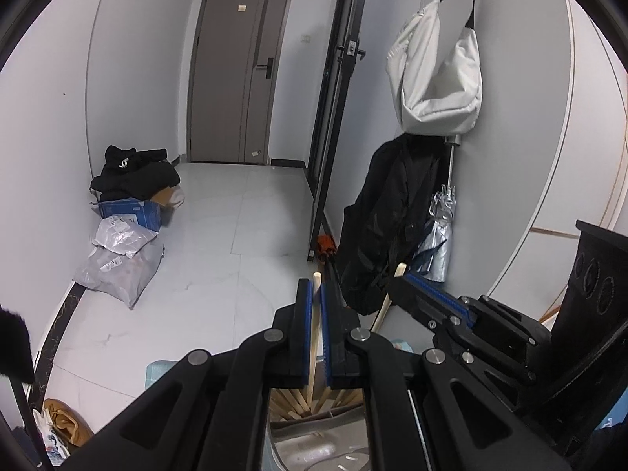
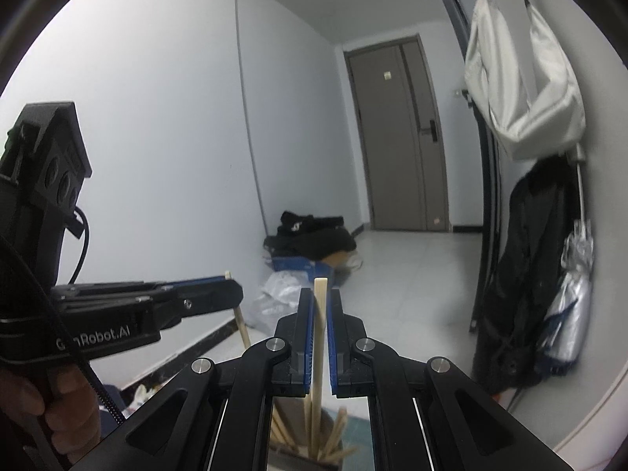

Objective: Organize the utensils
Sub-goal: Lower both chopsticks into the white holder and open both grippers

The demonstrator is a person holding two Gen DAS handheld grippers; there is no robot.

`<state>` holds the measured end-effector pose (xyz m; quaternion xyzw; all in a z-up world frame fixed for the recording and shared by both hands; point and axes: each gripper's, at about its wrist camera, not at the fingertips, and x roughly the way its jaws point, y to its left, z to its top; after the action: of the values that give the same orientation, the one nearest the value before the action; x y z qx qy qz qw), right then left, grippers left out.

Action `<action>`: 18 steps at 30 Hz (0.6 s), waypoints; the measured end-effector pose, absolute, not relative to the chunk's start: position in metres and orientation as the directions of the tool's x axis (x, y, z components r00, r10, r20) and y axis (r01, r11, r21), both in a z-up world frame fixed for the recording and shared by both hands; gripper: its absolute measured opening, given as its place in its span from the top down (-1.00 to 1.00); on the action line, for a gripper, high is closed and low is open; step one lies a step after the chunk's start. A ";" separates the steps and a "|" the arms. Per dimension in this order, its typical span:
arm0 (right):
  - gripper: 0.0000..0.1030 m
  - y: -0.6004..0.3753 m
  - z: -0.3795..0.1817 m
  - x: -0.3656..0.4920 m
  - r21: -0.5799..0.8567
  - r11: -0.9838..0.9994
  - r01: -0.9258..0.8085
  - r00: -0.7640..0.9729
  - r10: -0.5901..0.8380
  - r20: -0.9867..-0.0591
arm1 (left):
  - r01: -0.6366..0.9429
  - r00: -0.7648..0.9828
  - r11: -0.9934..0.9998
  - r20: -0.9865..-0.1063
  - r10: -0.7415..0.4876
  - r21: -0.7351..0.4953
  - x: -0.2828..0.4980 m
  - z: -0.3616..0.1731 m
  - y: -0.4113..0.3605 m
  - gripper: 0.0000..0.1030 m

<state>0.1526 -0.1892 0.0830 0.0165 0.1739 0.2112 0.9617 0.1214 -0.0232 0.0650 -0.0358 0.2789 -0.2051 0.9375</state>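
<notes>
**Two chopsticks standing clamped above a bundle of sticks**

A pale wooden chopstick [image 1: 316, 325] is standing nearly upright at lower centre of the left wrist view, pinched between blue pads, its square tip poking above them. A second chopstick [image 2: 318, 325] is sitting likewise at lower centre of the right wrist view. Below each, more wooden chopsticks [image 1: 298, 402] are fanning out at the bottom edge, inside a metal holder [image 1: 314, 447].

right hand-held gripper [image 2: 321, 294]: jaws closed on one upright chopstick [image 2: 318, 337]
left hand-held gripper [image 2: 231, 288]: at left, clamping a second chopstick [image 2: 242, 327], held by a hand [image 2: 43, 400]
below the jaws: bundle of chopsticks [image 2: 314, 435], container unclear
background: brown door [image 2: 400, 137], white bag [image 2: 522, 90] hanging, black clothes [image 2: 310, 235] on the floor [image 2: 412, 274]
</notes>
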 end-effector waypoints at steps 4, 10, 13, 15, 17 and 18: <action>0.90 -0.193 0.074 0.149 0.119 0.910 -0.398 0.842 0.413 -0.348 | 0.355 0.750 0.916 -0.529 -0.397 -0.185 0.123 0.058 -0.025 0.98; 0.90 -0.197 0.061 0.144 0.145 0.904 -0.403 0.814 0.427 -0.394 | 0.303 0.733 0.930 -0.573 -0.366 -0.206 0.131 0.044 -0.023 0.98; 0.89 -0.198 0.053 0.145 0.168 0.899 -0.404 0.787 0.435 -0.438 | 0.301 0.722 0.929 -0.585 -0.370 -0.216 0.130 0.040 -0.023 0.98; 0.86 -0.199 0.051 0.142 0.185 0.897 -0.402 0.780 0.441 -0.444 | 0.305 0.710 0.927 -0.596 -0.375 -0.219 0.128 0.039 -0.024 0.97; 0.84 -0.199 0.050 0.140 0.200 0.890 -0.410 0.767 0.455 -0.452 | 0.309 0.697 0.925 -0.610 -0.378 -0.220 0.127 0.039 -0.025 0.97; 0.84 -0.198 0.049 0.139 0.204 0.889 -0.410 0.760 0.457 -0.463 | 0.308 0.691 0.926 -0.617 -0.376 -0.219 0.126 0.039 -0.025 0.97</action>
<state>0.1393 -0.1984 0.0493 0.0454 0.2580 0.2312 0.9370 0.1257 -0.0254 0.0391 -0.0488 0.3458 -0.1862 0.9183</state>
